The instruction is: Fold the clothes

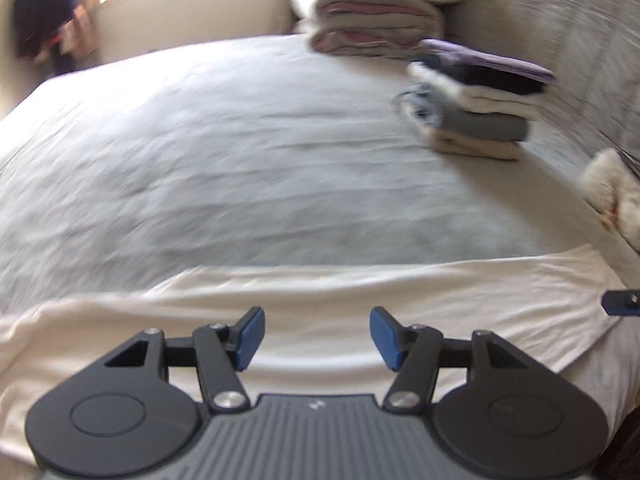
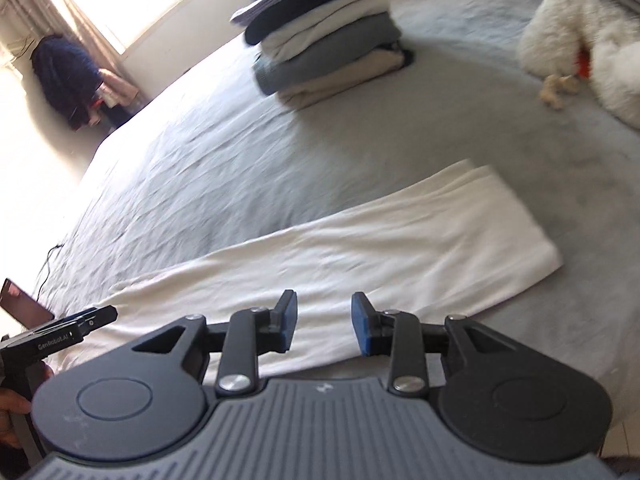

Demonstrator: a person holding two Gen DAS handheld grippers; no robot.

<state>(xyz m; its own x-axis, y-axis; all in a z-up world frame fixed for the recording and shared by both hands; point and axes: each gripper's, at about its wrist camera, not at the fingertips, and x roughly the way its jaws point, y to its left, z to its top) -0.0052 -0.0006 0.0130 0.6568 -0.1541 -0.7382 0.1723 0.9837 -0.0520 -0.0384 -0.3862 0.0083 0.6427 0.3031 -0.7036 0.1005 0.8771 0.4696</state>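
Note:
A cream-white garment point(image 1: 360, 296) lies folded into a long strip across the near part of the grey bed point(image 1: 240, 160). My left gripper point(image 1: 317, 338) hovers above the strip, open, with nothing between its blue pads. In the right wrist view the same garment point(image 2: 380, 248) runs from lower left to a squared end at the right. My right gripper point(image 2: 324, 326) is open over the strip's near edge and holds nothing. The left gripper point(image 2: 80, 326) shows at the left edge of the right wrist view, held by a hand point(image 2: 8, 412).
A stack of folded clothes point(image 1: 476, 108) sits at the far right of the bed, also visible as the stack of folded clothes point(image 2: 328, 36). Folded blankets point(image 1: 376, 16) lie behind it. A white plush toy point(image 2: 584, 36) rests at the right. A phone point(image 2: 22, 302) with a cable lies at the left.

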